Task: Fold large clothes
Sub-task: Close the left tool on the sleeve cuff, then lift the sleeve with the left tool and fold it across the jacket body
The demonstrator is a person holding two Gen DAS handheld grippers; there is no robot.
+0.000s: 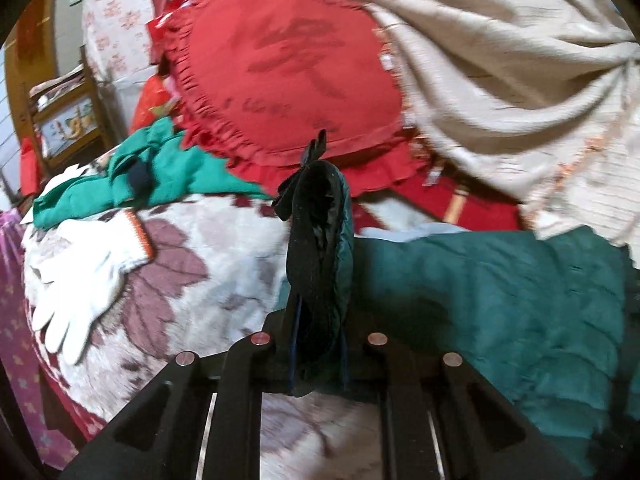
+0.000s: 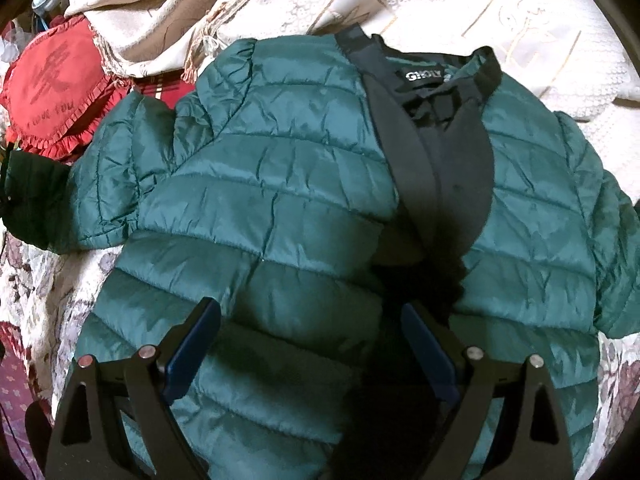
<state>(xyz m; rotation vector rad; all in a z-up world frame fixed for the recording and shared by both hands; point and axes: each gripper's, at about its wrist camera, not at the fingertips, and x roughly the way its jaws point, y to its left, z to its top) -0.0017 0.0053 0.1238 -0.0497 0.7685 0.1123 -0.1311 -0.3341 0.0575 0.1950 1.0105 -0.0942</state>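
A dark green quilted puffer jacket [image 2: 280, 184] with a black collar and front band [image 2: 440, 160] lies face up on the bed. My right gripper [image 2: 312, 344] is open just above its lower front, holding nothing. My left gripper [image 1: 318, 312] is shut on the jacket's black sleeve cuff [image 1: 316, 240], which stands up between the fingers. The rest of the jacket [image 1: 500, 296] spreads to the right in the left wrist view. The cuff end also shows at the left edge in the right wrist view [image 2: 32, 196].
A red frilled cushion [image 1: 288, 80] lies beyond the cuff, with a beige cloth [image 1: 500, 52] to its right. A green garment [image 1: 160, 172] and a white glove [image 1: 80, 292] lie left on the floral blanket [image 1: 208, 264]. A wooden shelf [image 1: 64, 120] stands far left.
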